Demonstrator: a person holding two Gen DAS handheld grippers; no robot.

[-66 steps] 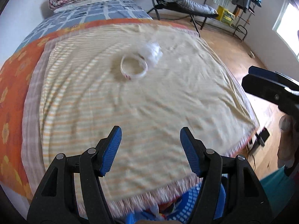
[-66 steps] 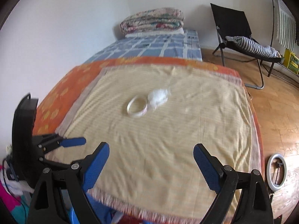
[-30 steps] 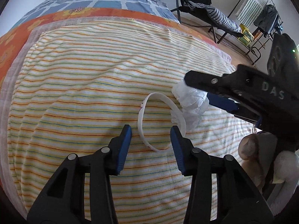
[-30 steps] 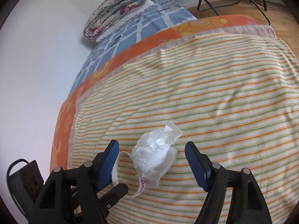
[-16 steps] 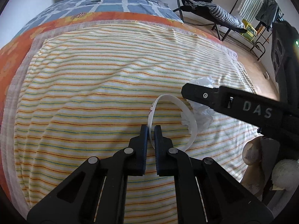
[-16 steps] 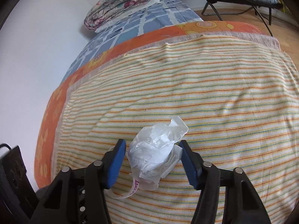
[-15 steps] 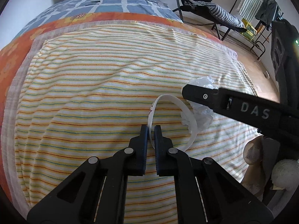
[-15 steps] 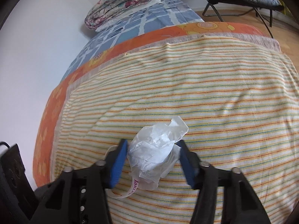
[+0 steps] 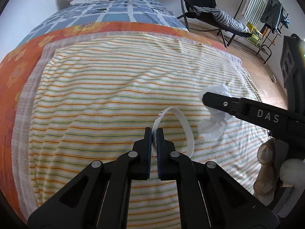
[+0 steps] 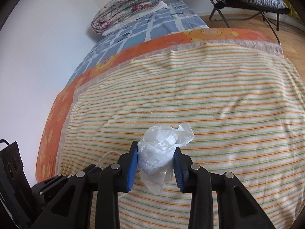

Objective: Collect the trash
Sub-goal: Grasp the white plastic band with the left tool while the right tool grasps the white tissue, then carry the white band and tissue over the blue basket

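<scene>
A white paper band (image 9: 185, 126), looped into a ring w/ small red print, stands on edge on a striped yellow towel (image 9: 95, 105) spread over the bed. The left gripper (image 9: 154, 131) is pressed together on the band's near side, pinching the thin strip between its pads. Just right of the ring, a crumpled white tissue wad (image 10: 162, 152) sits between the blue pads of the right gripper (image 10: 155, 153); the jaws are closing and both pads press into the wad, its loose tail hanging below them.

The left wrist view shows the whole ring and the right gripper (image 9: 238, 106) only side-on, as a black bar marked "DAS" crossing the tissue (image 9: 213, 122), so its pads are hidden there. The right wrist view shows that grip head-on, but just a sliver of the band (image 10: 106, 157) at lower left, behind the left gripper's black frame.

Beyond the towel: an orange floral blanket (image 10: 171, 40), a blue checked sheet (image 9: 114, 13), a folded floral quilt (image 10: 127, 5) by the wall. Only the left view takes in a clothes rack (image 9: 270, 19) past the folding chair (image 9: 205, 5).
</scene>
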